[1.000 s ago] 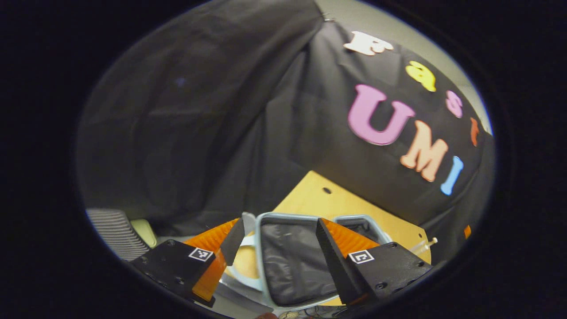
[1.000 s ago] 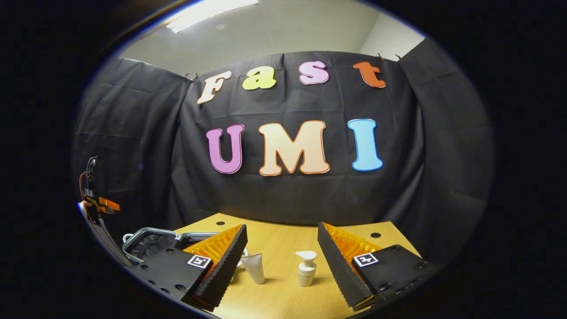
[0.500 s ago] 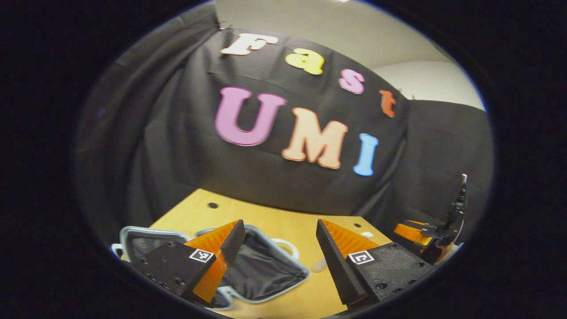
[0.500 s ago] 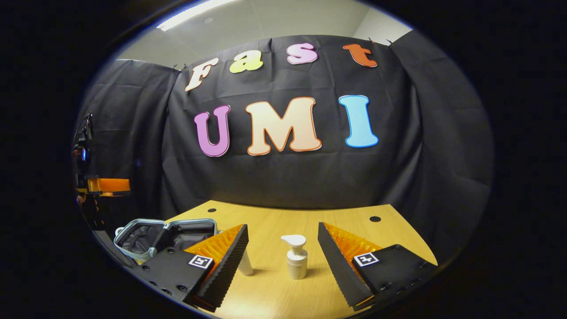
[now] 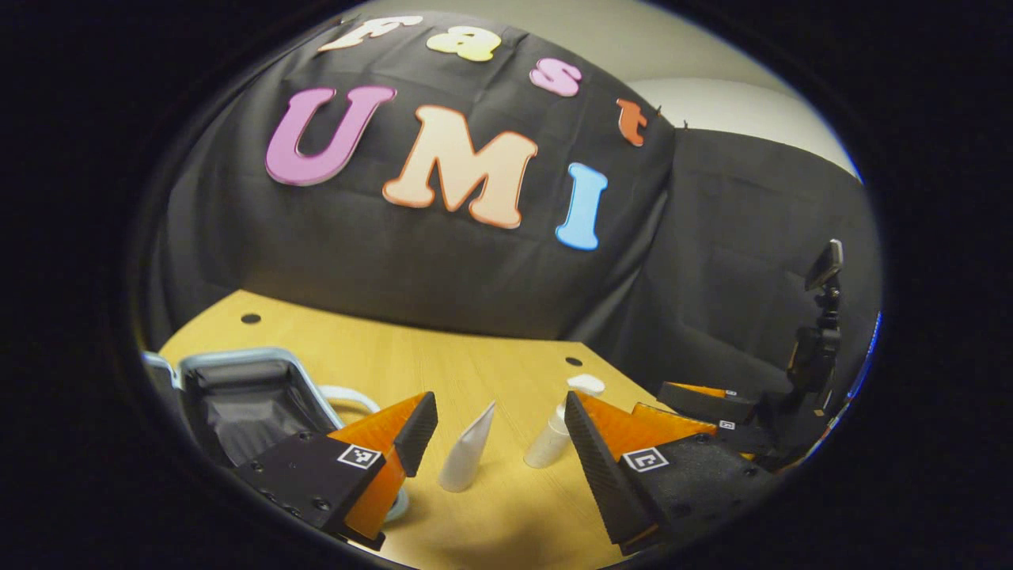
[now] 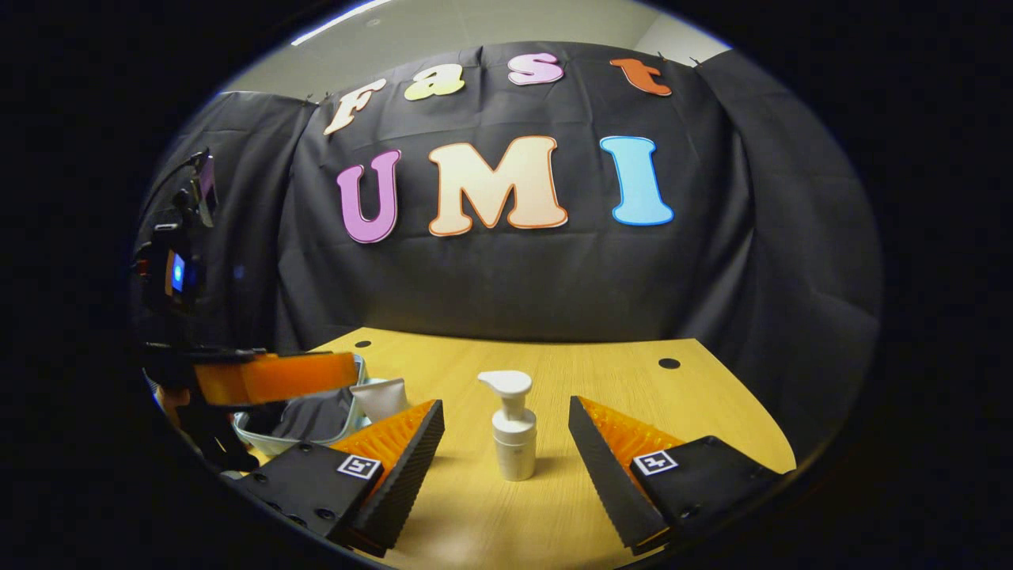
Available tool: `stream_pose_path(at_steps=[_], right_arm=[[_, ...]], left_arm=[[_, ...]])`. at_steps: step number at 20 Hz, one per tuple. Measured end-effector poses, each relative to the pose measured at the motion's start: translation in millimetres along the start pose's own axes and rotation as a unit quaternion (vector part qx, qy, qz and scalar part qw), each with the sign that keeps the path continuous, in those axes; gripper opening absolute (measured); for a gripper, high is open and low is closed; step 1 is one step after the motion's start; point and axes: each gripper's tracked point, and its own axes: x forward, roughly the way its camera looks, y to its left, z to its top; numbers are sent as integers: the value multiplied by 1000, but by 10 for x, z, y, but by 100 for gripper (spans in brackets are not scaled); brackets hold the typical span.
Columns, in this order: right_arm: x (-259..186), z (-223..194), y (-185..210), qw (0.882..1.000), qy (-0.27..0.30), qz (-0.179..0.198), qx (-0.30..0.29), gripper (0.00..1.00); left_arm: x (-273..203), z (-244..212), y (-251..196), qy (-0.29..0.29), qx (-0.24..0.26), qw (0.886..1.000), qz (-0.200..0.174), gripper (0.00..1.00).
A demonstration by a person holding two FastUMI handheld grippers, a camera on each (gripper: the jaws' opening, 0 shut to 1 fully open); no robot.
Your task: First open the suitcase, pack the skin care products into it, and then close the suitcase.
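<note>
The left gripper (image 5: 498, 431) is held apart, the tube (image 5: 467, 450) between its fingers. The right gripper (image 6: 506, 443) is held apart, framing the pump bottle (image 6: 513, 427). Each should be centred and clamped low.

A light wooden table (image 6: 601, 380) with a rounded edge stands in a booth. Small dark round holes sit near its far corners (image 6: 669, 363). Black cloth (image 6: 506, 285), creased and hung in panels, drapes behind the table and wraps around both sides. Above the cloth, a pale wall (image 5: 712, 87) and a pale ceiling (image 6: 491, 20) show, with a bright strip light (image 6: 340, 16) overhead.
</note>
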Motion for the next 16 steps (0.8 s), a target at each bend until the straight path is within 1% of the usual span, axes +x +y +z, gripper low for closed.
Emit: stream_pose_path(at_steps=[3, 6, 9, 10, 11, 12, 13, 14, 15, 16], right_arm=[[42, -141, -13, 1000, 15, 2, 5, 99], [117, -206, -36, 1000, 21, 6, -3, 99], [175, -229, -54, 1000, 21, 12, -1, 99], [202, -233, -56, 1000, 21, 13, 1, 99], [222, -230, -63, 1000, 21, 14, 1, 99], [242, -246, -76, 1000, 20, 15, 1, 99], [276, -254, -91, 1000, 21, 15, 0, 99], [316, -301, -102, 1000, 27, 14, -1, 99], [362, -361, -123, 999, 38, 14, -3, 99], [388, -436, -130, 999, 50, 15, -4, 99]], left_arm=[[209, -315, 127, 37, -18, 999, 29, 95], [321, -517, 224, 70, -18, 996, 45, 94], [404, -639, 266, 85, -23, 994, 59, 79], [429, -702, 282, 92, -25, 994, 62, 77], [438, -753, 302, 99, -26, 992, 67, 71], [459, -782, 346, 103, -26, 992, 74, 72], [483, -792, 383, 103, -24, 991, 77, 43], [502, -788, 393, 100, -22, 992, 78, 45], [514, -764, 392, 95, -22, 992, 77, 36], [523, -748, 401, 94, -24, 992, 78, 31]])
